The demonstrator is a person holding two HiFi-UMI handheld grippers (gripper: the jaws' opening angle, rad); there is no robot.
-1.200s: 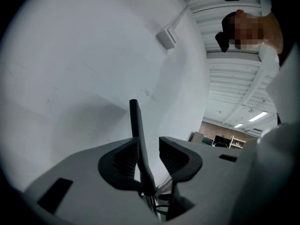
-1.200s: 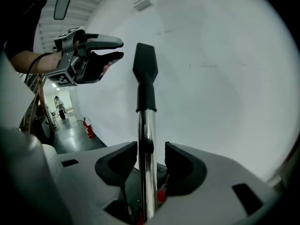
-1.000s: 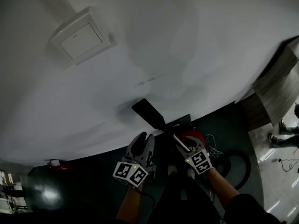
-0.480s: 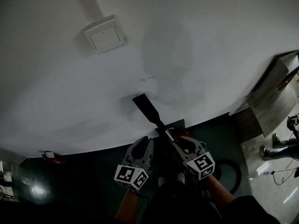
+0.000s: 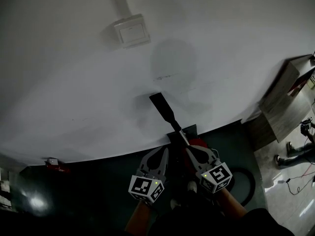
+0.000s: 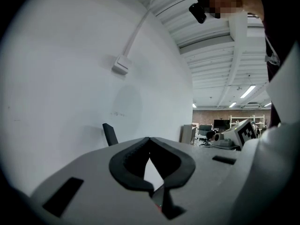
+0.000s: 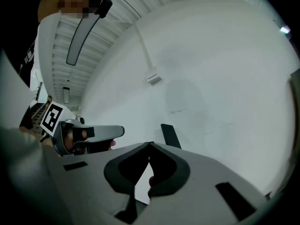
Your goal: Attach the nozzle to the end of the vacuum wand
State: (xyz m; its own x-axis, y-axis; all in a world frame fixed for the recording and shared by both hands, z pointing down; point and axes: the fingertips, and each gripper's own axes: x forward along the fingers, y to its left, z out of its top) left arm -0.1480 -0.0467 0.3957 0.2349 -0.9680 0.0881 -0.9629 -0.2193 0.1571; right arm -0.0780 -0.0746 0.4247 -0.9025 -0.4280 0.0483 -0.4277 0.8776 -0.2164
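Shifted rightward since a second ago: wall box (image 5: 132, 30); nozzle (image 5: 160, 104) further beyond both sets of tips.

Head view: left hand-held gripper (image 5: 162, 154) and right hand-held gripper (image 5: 191, 151) side by side, near each other. Wand (image 5: 178, 129) rising from just beside the right one's tips, nozzle seated on its far end, against the wall (image 5: 74, 92).

Left gripper view: clenched, tips touching, only wall showing through the gap. Nozzle (image 6: 110, 134) ahead, slightly left.

Right gripper view: clenched likewise, tips touching; dark lump (image 7: 150, 179) low in the gap, not identifiable. Nozzle (image 7: 169, 136) ahead, slightly right.
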